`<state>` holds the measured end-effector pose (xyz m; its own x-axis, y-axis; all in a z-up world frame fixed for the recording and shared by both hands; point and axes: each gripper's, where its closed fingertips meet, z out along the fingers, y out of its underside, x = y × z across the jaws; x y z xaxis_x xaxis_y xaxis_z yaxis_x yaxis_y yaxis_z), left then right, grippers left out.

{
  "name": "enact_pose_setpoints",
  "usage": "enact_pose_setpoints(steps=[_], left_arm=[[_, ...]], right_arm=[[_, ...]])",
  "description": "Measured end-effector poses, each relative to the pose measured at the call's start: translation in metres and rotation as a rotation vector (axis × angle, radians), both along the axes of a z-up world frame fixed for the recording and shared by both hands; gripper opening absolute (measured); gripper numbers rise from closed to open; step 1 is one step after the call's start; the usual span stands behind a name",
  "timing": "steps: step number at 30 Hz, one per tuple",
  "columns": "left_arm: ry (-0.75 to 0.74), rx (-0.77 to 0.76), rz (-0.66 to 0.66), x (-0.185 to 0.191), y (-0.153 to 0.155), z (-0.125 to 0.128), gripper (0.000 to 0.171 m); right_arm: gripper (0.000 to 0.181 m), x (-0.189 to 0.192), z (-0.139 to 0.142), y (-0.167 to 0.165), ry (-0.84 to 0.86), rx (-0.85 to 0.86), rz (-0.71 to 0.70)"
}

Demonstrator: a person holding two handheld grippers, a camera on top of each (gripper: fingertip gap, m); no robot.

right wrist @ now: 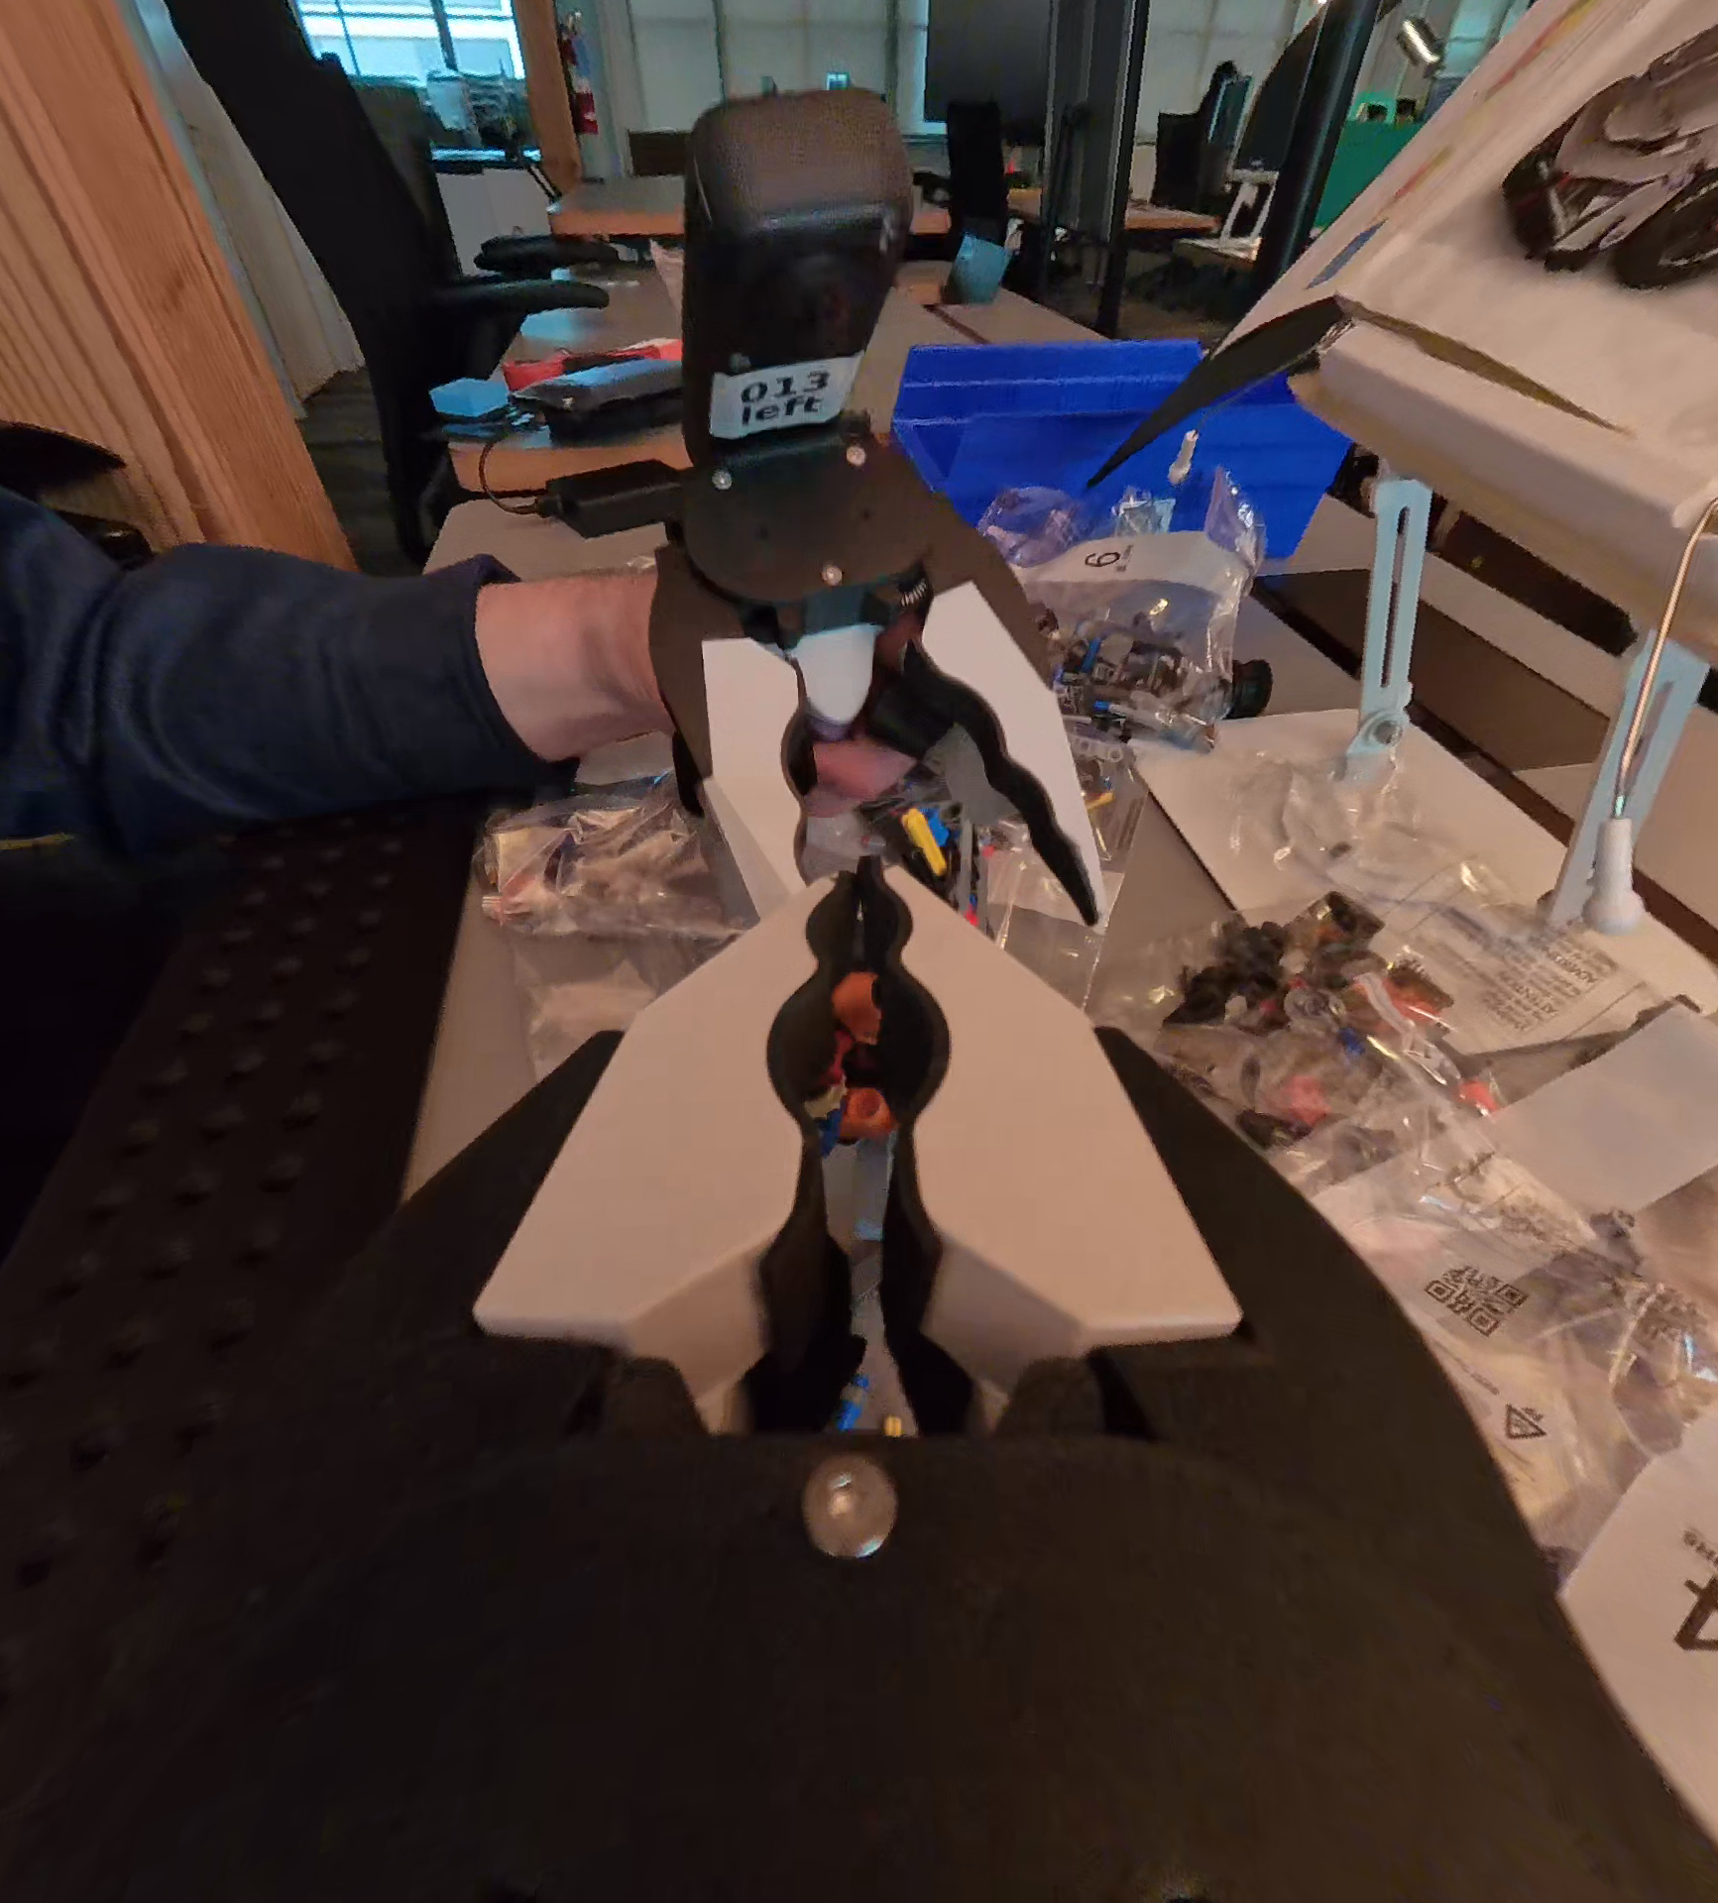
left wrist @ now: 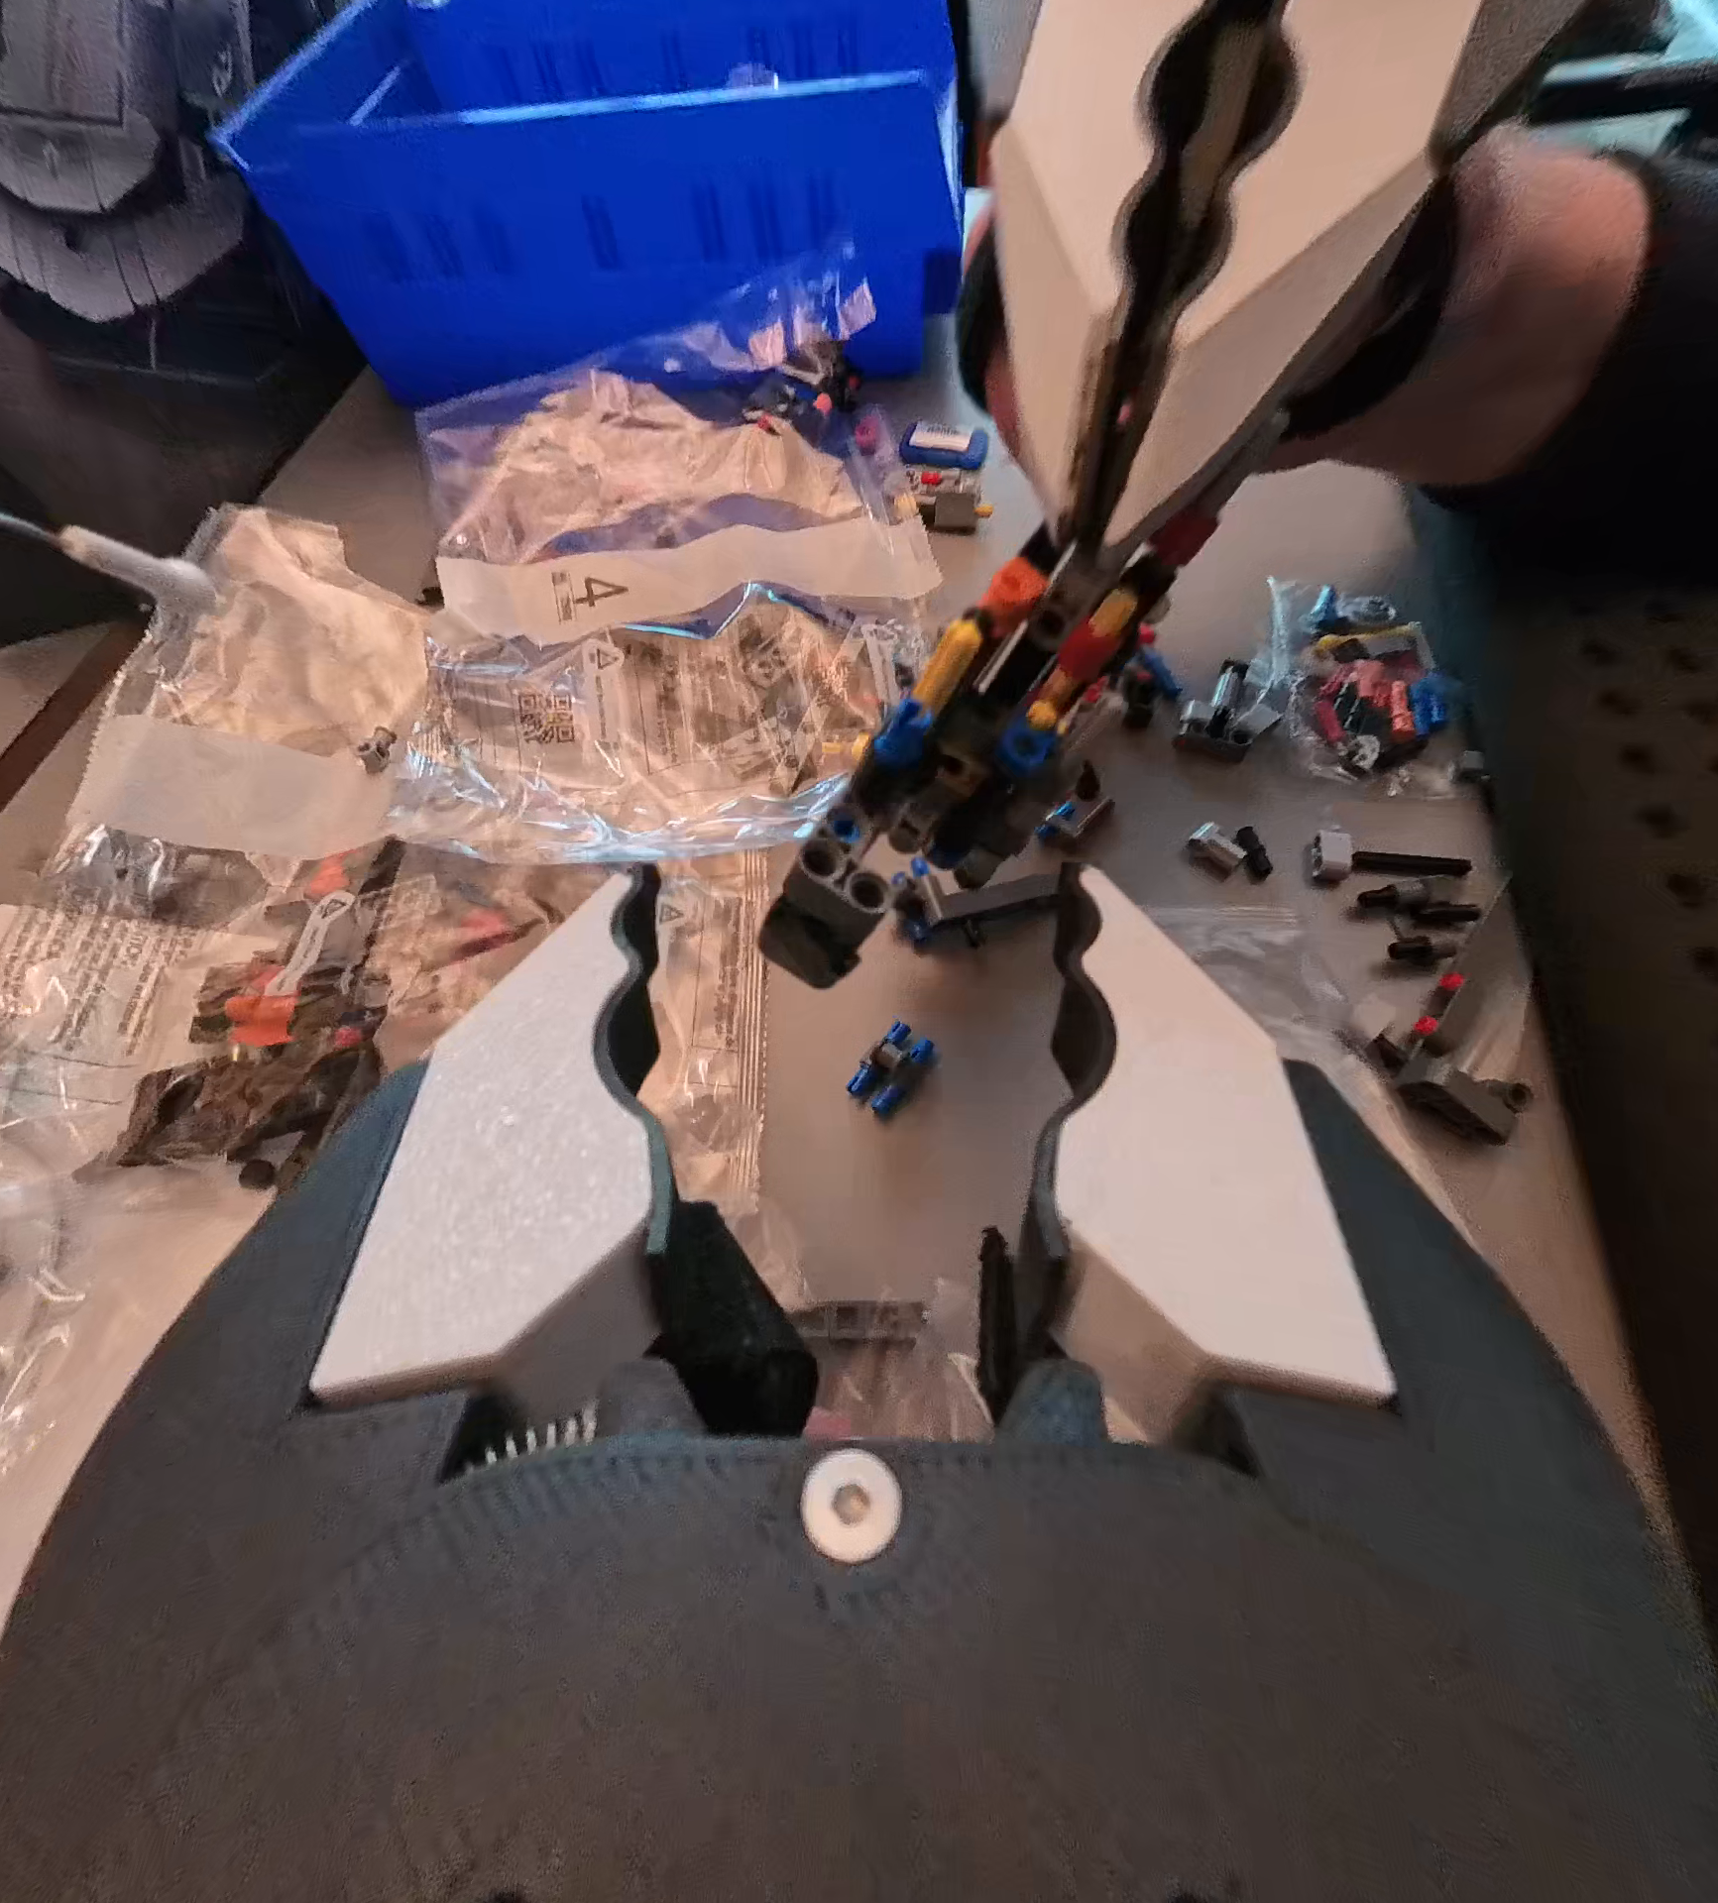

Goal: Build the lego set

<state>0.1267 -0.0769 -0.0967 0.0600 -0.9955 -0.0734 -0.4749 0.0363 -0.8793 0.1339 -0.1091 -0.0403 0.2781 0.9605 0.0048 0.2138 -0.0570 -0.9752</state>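
Observation:
My right gripper [left wrist: 1091,561] comes down from the top of the left wrist view, shut on a partly built lego assembly [left wrist: 978,741] of black, grey, blue, yellow and orange parts. The assembly hangs tilted above the table. In the right wrist view the right gripper [right wrist: 860,891] is closed and bits of the assembly [right wrist: 854,1050] show through the gaps between its pads. My left gripper [left wrist: 854,896] is open and empty, just below the assembly's lower end; it also shows across from the right one [right wrist: 926,886]. A small blue and grey piece [left wrist: 890,1066] lies on the table between the left fingers.
Loose lego pieces [left wrist: 1349,855] lie at the right beside a black perforated mat [left wrist: 1658,824]. Clear parts bags [left wrist: 545,659] cover the left. A blue bin [left wrist: 607,216] stands behind. An instruction booklet on a stand [right wrist: 1555,309] is at the right. The gap from one gripper's tips to the other's is roughly 7 centimeters.

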Motion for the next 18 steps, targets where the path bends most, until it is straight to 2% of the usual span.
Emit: enact_pose_setpoints(steps=[4, 11, 15, 18], left_arm=[[-0.039, 0.028, -0.051, 0.008, -0.013, 0.008, 0.071], [0.066, 0.037, -0.211, 0.027, -0.046, -0.016, 0.036], [0.164, 0.04, -0.227, 0.032, -0.051, -0.035, 0.035], [0.155, 0.014, -0.227, 0.035, -0.052, -0.035, 0.035]], right_arm=[[0.0, -0.005, -0.007, -0.003, -0.024, -0.021, 0.028], [0.0, -0.017, -0.024, -0.01, -0.096, -0.032, 0.075], [0.0, -0.022, -0.023, -0.01, -0.089, -0.039, 0.081], [0.0, -0.019, -0.021, -0.011, -0.08, -0.043, 0.075]])
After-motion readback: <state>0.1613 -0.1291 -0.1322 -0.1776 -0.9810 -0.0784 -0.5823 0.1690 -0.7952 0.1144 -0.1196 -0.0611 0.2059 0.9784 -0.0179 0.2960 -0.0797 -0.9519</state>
